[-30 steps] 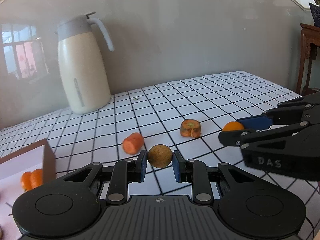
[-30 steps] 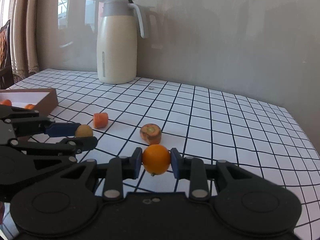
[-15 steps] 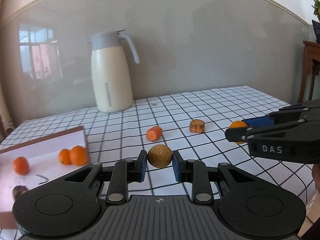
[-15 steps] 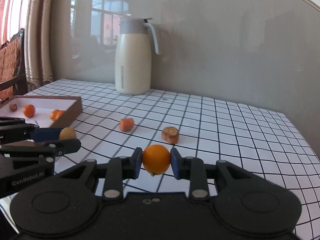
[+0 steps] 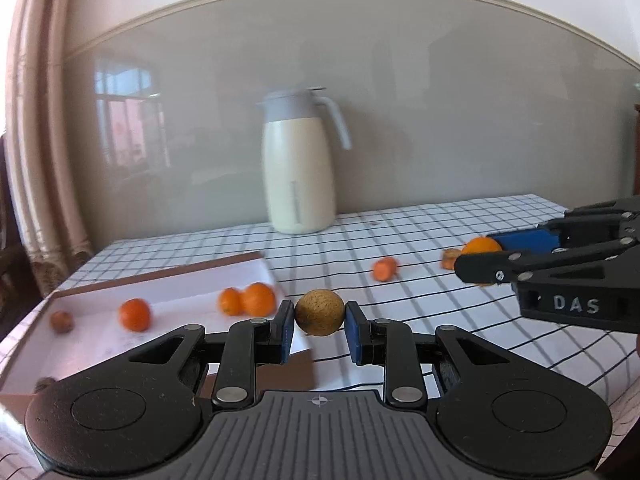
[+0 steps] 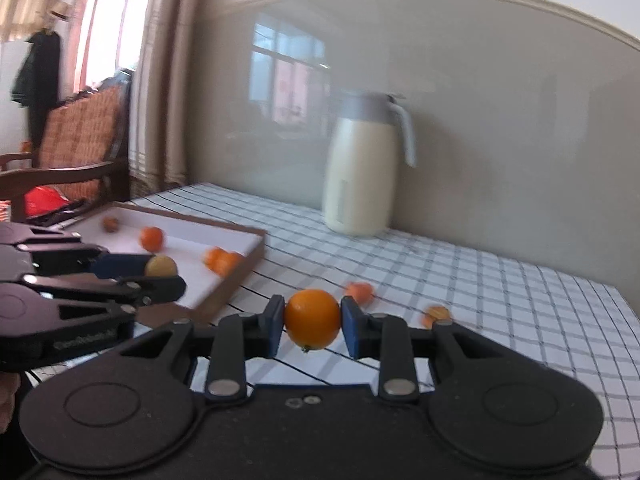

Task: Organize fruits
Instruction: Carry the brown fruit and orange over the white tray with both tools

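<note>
1. My left gripper is clamped on a brown round fruit, held above the near corner of the tray; my right gripper pinches an orange over the checked tablecloth.
2. Risk, as I judge it: releasing the brown fruit this close to the tray's edge could send it rolling out.

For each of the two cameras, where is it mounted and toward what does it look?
Left wrist: sits on the left claw, facing the jug and box; its own fingers grip a brown fruit, the right claw enters from the right.
Right wrist: sits on the right claw, facing the same jug and box; its fingers grip an orange, the left claw enters from the left.
Shared: jug, box, checked cloth, both held fruits.
</note>
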The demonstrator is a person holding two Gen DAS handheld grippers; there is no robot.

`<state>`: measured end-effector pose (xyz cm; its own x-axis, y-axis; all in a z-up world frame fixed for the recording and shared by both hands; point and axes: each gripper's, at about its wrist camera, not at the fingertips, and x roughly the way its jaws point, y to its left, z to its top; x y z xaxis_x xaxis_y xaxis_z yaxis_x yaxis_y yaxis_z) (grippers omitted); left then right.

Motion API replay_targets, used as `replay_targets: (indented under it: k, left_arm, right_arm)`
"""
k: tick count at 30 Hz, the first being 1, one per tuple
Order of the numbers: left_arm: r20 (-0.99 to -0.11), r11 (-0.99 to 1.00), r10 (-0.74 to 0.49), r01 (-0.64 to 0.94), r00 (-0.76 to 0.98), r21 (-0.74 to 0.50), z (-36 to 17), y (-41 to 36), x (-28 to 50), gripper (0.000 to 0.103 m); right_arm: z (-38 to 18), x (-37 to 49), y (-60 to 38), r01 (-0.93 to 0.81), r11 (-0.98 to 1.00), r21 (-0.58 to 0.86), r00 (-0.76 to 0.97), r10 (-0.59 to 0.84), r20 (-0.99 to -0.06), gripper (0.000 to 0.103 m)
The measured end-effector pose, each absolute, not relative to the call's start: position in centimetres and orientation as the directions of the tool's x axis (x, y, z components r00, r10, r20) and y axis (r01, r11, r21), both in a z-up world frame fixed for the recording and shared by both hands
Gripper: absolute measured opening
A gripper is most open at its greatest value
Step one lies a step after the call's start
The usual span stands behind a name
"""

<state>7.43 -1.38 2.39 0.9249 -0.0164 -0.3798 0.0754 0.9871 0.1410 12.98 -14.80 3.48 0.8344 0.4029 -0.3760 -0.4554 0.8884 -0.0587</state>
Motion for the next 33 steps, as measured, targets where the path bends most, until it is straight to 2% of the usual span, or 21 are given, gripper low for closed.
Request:
replay_targets:
  k: [13, 19, 33]
  left_arm:
    - [-0.344, 0.991, 0.093, -0.054, 0.934, 0.123, 3.0, 4.1, 5.5, 0.027]
    - [-0.32, 0.987, 0.153, -0.129, 0.935, 0.095, 3.5, 7.0, 5.2, 0.027]
    - [-0.261, 0.958, 0.283, -0.286, 0.923, 0.029, 4.4, 12.9, 6.3, 0.027]
  right_arm:
    - [4.9, 12.9, -7.6, -0.591, 0.805, -0.049, 0.779, 0.553, -0.297, 0.022]
    - [5.4, 13.3, -5.6, -0.597, 0.8, -0.053, 0.783, 0.567, -0.253, 0.022]
    - [6.0, 15.6, -2.2, -0.599, 0.795, -0.093, 0.79, 0.568, -0.231, 0.022]
